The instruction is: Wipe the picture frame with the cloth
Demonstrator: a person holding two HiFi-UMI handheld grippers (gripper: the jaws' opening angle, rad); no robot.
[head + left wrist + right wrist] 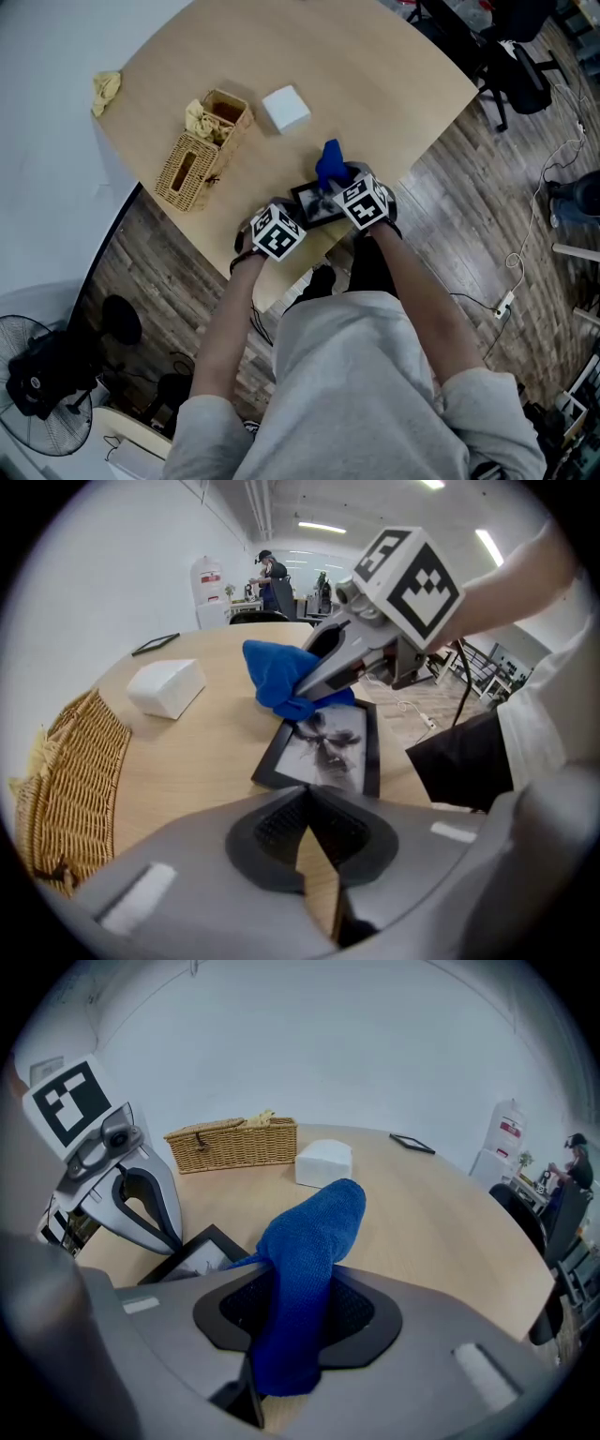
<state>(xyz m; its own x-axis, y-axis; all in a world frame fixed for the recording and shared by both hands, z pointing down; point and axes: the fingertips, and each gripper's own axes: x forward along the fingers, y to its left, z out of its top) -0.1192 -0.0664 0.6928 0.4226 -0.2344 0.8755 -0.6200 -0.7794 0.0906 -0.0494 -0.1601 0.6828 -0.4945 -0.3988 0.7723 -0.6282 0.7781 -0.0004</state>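
Note:
A black picture frame (314, 204) (328, 747) (197, 1255) lies flat near the table's front edge, holding a grey photo. My right gripper (342, 183) (295, 1288) (323, 672) is shut on a blue cloth (330, 164) (314, 1232) (281, 672), which bunches up at the frame's far end. My left gripper (284, 222) (307, 799) (167, 1234) is shut with nothing between its jaws. It sits at the frame's near left corner; whether it touches the frame I cannot tell.
A wicker basket (197, 155) (234, 1143) with a yellow rag (202, 120) in it stands left of the frame. A white box (286, 108) (167, 686) sits behind. Another yellow rag (106, 89) lies at the far left edge. The table edge (281, 295) is just below my grippers.

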